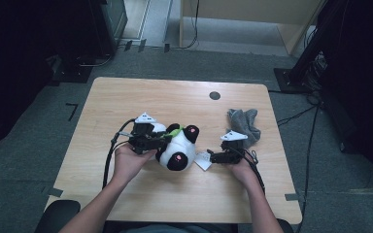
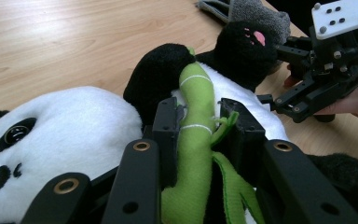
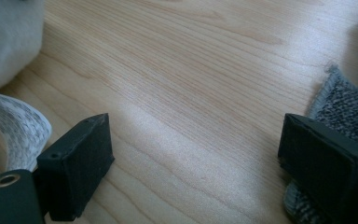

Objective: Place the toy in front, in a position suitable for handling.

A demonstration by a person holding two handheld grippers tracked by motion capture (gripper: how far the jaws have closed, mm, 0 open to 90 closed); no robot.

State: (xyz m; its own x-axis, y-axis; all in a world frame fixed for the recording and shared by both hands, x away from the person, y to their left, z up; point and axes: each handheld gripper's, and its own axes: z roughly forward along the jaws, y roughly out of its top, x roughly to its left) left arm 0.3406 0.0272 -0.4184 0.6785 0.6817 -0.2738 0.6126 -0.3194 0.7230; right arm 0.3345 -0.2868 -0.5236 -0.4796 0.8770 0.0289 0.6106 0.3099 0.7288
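Note:
A black-and-white panda plush lies on its back at the middle of the wooden table. It carries a green bamboo stalk on its chest. My left gripper reaches in from the panda's left and is shut on that stalk. My right gripper rests low on the table just right of the panda, its jaws wide open over bare wood. A white fabric tag lies beside its left jaw, and the panda's white fur shows beyond it.
A crumpled grey cloth lies behind the right gripper, touching its right jaw. A small black round insert sits in the tabletop at the back. Dark stands and cables surround the table on the floor.

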